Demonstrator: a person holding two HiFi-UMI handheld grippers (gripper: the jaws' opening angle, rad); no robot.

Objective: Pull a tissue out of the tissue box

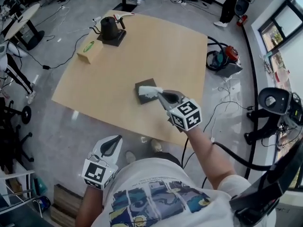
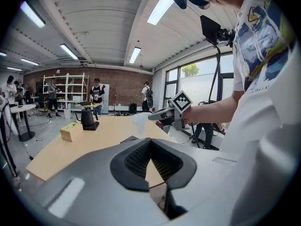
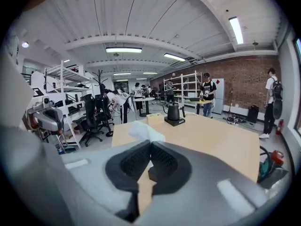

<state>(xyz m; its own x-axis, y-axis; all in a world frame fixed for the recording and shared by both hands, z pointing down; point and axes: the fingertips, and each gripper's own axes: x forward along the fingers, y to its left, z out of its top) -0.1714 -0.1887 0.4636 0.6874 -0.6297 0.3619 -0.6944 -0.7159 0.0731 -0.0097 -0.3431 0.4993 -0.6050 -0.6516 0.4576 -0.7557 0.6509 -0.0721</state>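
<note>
**A:** Nearest first. Where's my left claw?

**B:** Your left claw (image 1: 110,147) is closed with nothing in it. It's low by your body, off the near edge of the bench (image 1: 142,51), over the floor.

**A:** And the right?

**B:** Your right claw (image 1: 159,93) is pinched shut on the white tissue (image 1: 150,89). You're holding it just above the dark grey tissue box (image 1: 141,97), which sits on the near right part of the bench. The tissue bunches up from the box top to your claw tips. Can't tell if its lower end is clear of the slot.

**A:** Farther out?

**B:** There's a tan box (image 1: 89,50) with a green label at far left. A black kettle (image 1: 110,28) sits on its base just beyond that, by the far edge. Both are well apart from your claws.
</note>
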